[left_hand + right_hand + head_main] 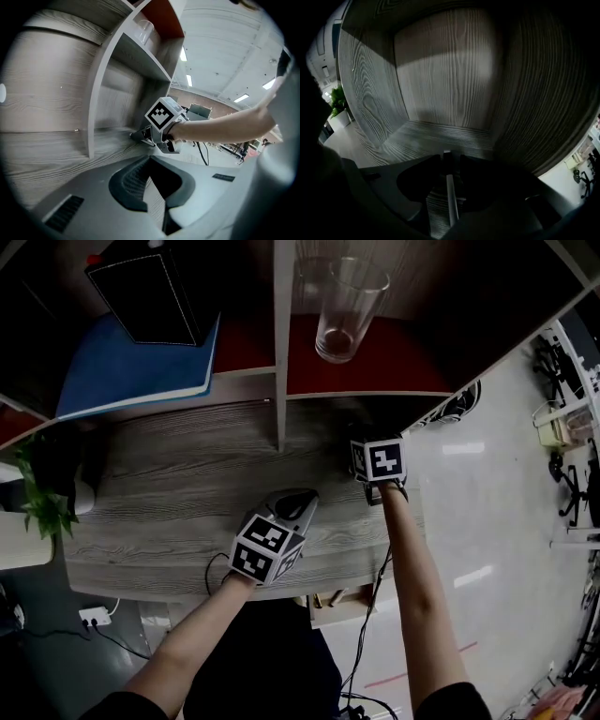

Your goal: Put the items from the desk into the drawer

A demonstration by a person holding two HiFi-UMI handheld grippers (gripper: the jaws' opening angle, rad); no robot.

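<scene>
My right gripper [137,136] reaches into the low shelf compartment at the desk's right end; in the head view its marker cube [378,460] covers the jaws. In its own view the right gripper [451,159] stands open, low over the desk. A slim grey stick-like item [449,197] lies lengthwise between the jaws, with bare wood showing on its left. My left gripper [292,504] rests over the desk's front middle. Its tips [150,158] meet with nothing between them. A light drawer [330,600] shows partly open under the desk's front edge.
The grey wooden desk [159,512] carries a shelf unit with an upright divider [279,381]. On the shelf stand a clear glass [347,310], a blue folder [141,371] and a black box [150,296]. A potted plant [42,498] sits at the left.
</scene>
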